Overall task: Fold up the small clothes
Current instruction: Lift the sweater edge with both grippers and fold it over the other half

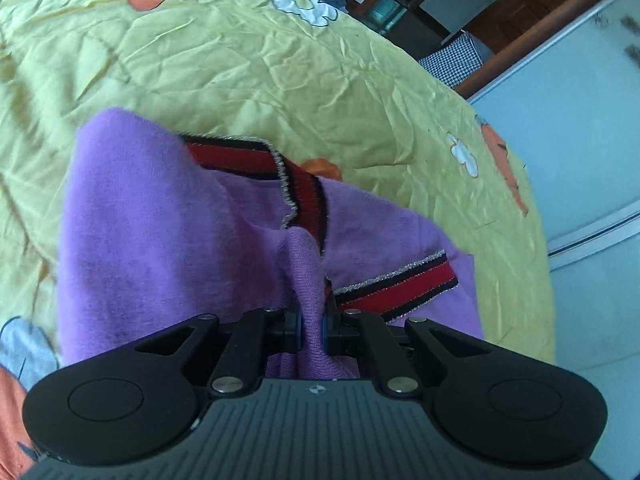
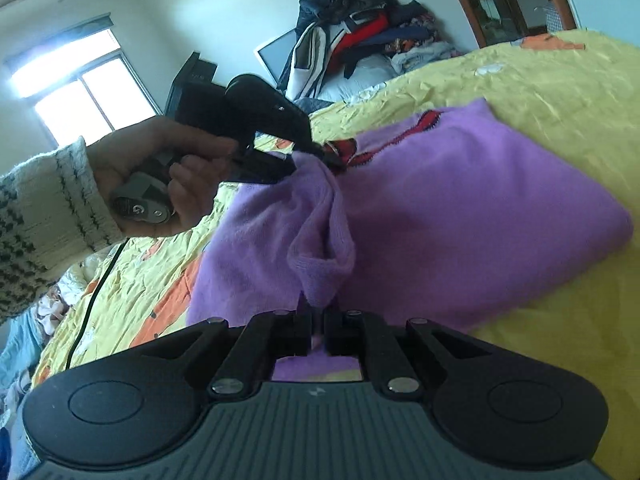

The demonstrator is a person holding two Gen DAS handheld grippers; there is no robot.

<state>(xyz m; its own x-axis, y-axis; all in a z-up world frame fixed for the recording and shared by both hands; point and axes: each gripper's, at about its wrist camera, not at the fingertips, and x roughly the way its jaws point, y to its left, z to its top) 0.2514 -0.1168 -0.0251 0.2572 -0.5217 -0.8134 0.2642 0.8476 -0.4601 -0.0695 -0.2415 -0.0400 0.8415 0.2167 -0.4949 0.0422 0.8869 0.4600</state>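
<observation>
We had the purple sweater (image 1: 160, 220) draped on the yellow bedspread (image 1: 280, 72), its red striped trim (image 1: 240, 158) lying toward twelve o'clock in the left wrist view. The left gripper (image 1: 311, 332) was clamped on a bunched fold; the right gripper (image 2: 316, 328) pinched another at six o'clock in its own view. We judged the knit light, soft and floppy, likely to sag, so edges and corners suited gripping best.

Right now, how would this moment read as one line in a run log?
step: folding | left tool: shut on purple garment | right tool: shut on purple garment | surface: yellow bedspread
</observation>
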